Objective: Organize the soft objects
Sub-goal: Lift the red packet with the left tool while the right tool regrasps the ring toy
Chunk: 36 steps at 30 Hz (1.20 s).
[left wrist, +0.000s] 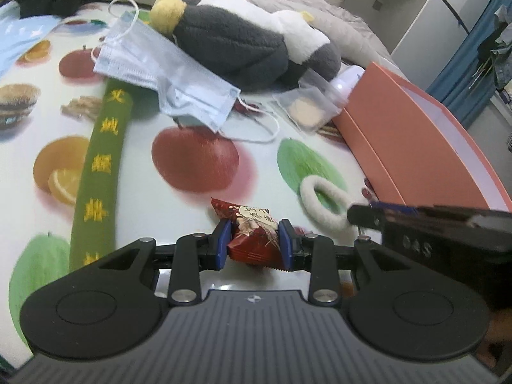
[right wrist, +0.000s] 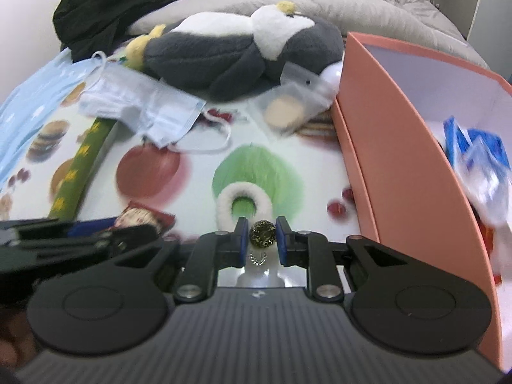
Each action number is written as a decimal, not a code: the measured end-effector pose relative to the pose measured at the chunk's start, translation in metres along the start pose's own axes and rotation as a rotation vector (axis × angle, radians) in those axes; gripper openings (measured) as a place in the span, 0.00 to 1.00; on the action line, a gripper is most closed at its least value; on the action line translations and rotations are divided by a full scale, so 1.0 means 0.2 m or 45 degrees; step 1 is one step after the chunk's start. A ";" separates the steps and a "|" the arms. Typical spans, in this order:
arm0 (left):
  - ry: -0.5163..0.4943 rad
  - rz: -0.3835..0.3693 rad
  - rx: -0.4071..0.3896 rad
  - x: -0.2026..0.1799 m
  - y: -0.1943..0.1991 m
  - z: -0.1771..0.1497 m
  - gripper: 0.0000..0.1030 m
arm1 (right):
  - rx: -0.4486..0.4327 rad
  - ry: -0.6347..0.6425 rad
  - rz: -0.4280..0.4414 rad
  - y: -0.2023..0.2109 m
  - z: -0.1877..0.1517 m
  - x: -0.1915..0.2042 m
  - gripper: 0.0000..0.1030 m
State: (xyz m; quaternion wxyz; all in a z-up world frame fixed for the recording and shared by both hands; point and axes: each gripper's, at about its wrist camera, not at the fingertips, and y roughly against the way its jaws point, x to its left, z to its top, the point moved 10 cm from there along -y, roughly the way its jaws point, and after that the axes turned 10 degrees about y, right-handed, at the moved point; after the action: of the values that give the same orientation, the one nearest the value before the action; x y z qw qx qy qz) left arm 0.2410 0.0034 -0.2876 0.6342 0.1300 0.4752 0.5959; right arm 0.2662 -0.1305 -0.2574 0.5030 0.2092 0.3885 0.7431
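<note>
Fruit-printed cloth (left wrist: 134,172) covers the surface, with a grey blanket (right wrist: 320,3) behind; the left gripper (left wrist: 255,245) is clamped on a red snack packet (left wrist: 252,233); the right gripper (right wrist: 262,240) pinches a small dark, glittery ball (right wrist: 262,231), just in front of a white fluffy ring (right wrist: 244,201) lying on the cloth; a penguin plush (right wrist: 230,54), face masks (left wrist: 166,73) and a green embroidered strip (left wrist: 99,172) lie farther back; an orange box (right wrist: 400,166) stands at the right, holding blue-and-white packets (right wrist: 476,153).

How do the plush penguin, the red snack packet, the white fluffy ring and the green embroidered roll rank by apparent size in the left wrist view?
1. plush penguin
2. green embroidered roll
3 and 4. white fluffy ring and red snack packet: look alike; the packet is nearer, so unranked.
</note>
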 end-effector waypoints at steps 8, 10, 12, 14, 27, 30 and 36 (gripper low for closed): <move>0.010 0.022 0.009 0.03 0.05 -0.05 0.44 | 0.108 -0.011 0.051 0.06 -0.14 0.04 0.25; 0.015 0.013 -0.001 0.03 0.06 -0.04 0.47 | 0.117 0.024 0.045 0.06 -0.15 0.05 0.38; 0.021 0.006 -0.012 0.02 0.07 -0.02 0.47 | 0.085 0.069 0.038 0.07 -0.14 0.06 0.47; 0.026 0.002 -0.018 0.02 0.07 -0.01 0.47 | 0.062 0.111 0.024 0.06 -0.12 0.06 0.53; 0.018 0.016 -0.006 0.03 0.04 -0.01 0.47 | 0.075 0.216 0.031 -0.08 -0.10 0.13 0.40; 0.007 0.024 0.002 0.02 0.03 -0.01 0.47 | 0.083 0.219 0.041 -0.08 -0.10 0.13 0.22; -0.022 0.039 0.011 0.01 -0.01 -0.02 0.46 | 0.096 0.209 0.054 -0.05 -0.12 0.12 0.18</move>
State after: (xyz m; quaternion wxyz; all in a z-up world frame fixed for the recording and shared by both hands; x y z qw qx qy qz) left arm 0.2394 0.0028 -0.2910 0.6286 0.1451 0.4702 0.6022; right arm 0.2457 -0.1150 -0.2813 0.4454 0.1746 0.4516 0.7531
